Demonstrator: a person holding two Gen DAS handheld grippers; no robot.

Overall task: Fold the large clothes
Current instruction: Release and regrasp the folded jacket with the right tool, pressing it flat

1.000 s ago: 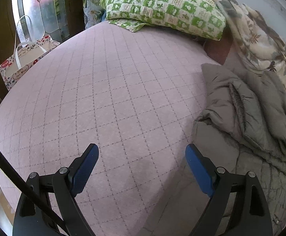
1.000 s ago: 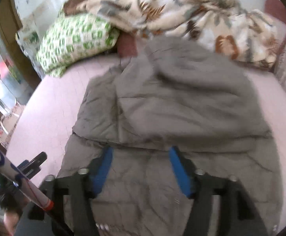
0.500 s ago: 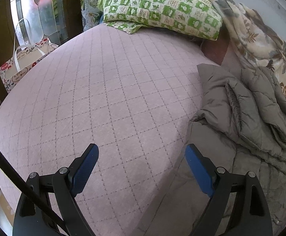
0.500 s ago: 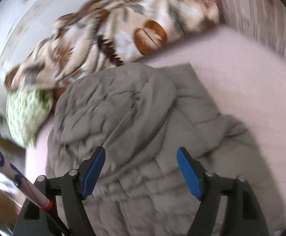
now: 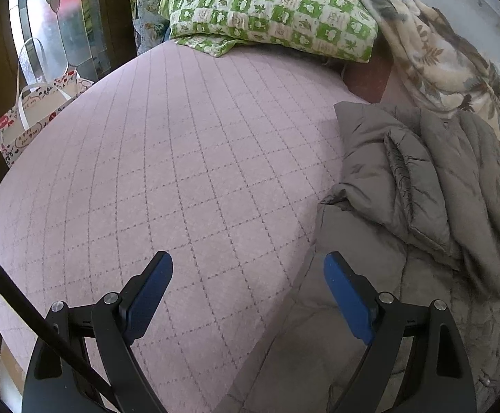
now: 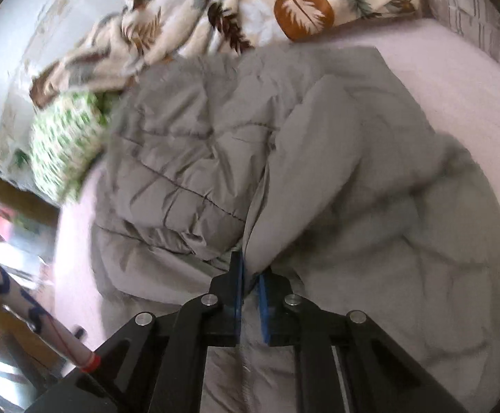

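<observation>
A large grey quilted jacket (image 6: 198, 144) lies crumpled on a pink quilted bed (image 5: 181, 158). In the left wrist view the jacket (image 5: 422, 199) is heaped at the right side of the bed. My left gripper (image 5: 248, 275) is open and empty, hovering over the bed beside the jacket's left edge. My right gripper (image 6: 250, 275) is shut on a fold of the grey jacket, with the cloth rising out from between its blue pads.
A green checked pillow (image 5: 274, 7) and a leaf-patterned blanket (image 6: 236, 10) lie at the head of the bed. A printed gift bag (image 5: 33, 113) stands off the bed's left edge by a door. Pink bedsheet (image 6: 456, 75) shows right of the jacket.
My right gripper was open above the jacket and has closed on a fold of it. The left gripper has stayed open and shifted only slightly.
</observation>
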